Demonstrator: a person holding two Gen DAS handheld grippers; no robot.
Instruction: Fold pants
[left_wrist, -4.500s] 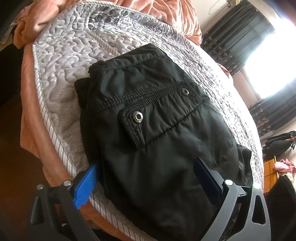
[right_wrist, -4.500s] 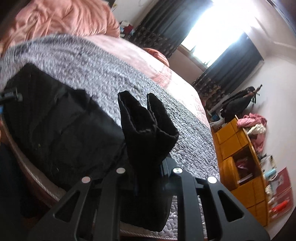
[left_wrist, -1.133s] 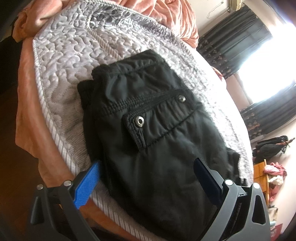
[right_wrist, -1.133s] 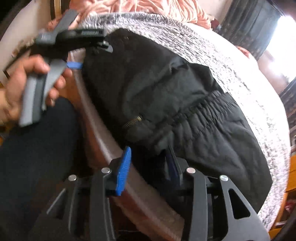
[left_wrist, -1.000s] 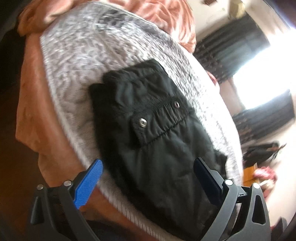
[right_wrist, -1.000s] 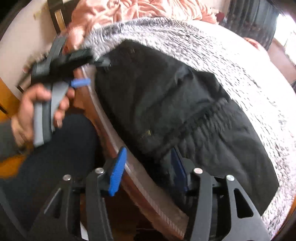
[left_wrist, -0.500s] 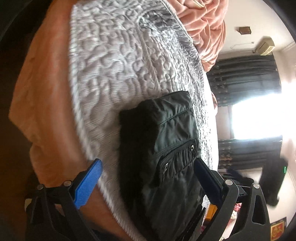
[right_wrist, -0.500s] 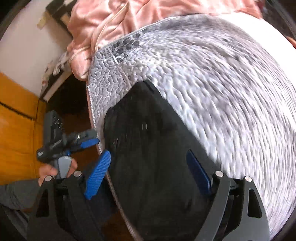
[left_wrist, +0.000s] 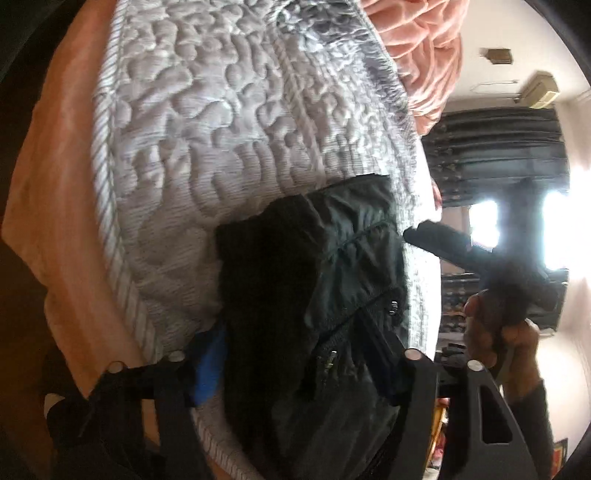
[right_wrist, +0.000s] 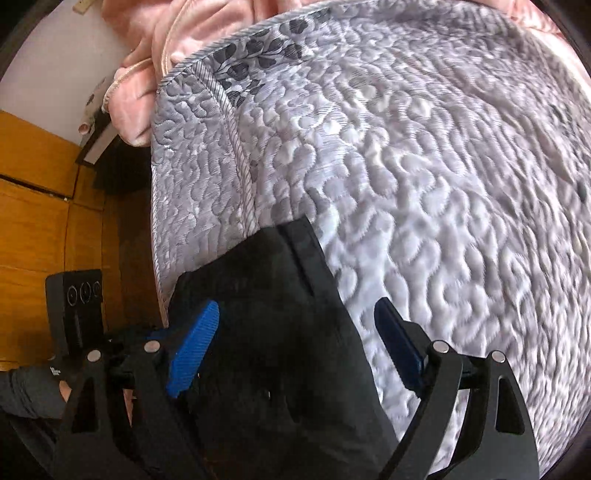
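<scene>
Folded black pants (left_wrist: 317, 295) are lying on the grey quilted mattress (left_wrist: 221, 122) of the bed, close to its striped corner edge, with a zip and a metal snap showing on the upper layer. The left tool (left_wrist: 295, 354) is straddling the near end of the bundle: its blue pad (left_wrist: 208, 360) is sitting at the left side of the cloth and the other finger is lying across the top fabric; the jaws have just been closing, the pants are between them, and whether the pads are pressing cannot be told from the blurred view. In the right wrist view, the right tool (right_wrist: 295, 347) is hanging over the far corner of the pants (right_wrist: 280, 332) with its fingers standing wide apart, one blue pad (right_wrist: 192, 350) over the black cloth and the other (right_wrist: 399, 347) over bare mattress (right_wrist: 424, 166); its jaws have just been opening and are gripping nothing. A pink blanket (right_wrist: 166, 33) is bunched beyond the mattress. The right hand (left_wrist: 495, 332) is showing in the left wrist view.
</scene>
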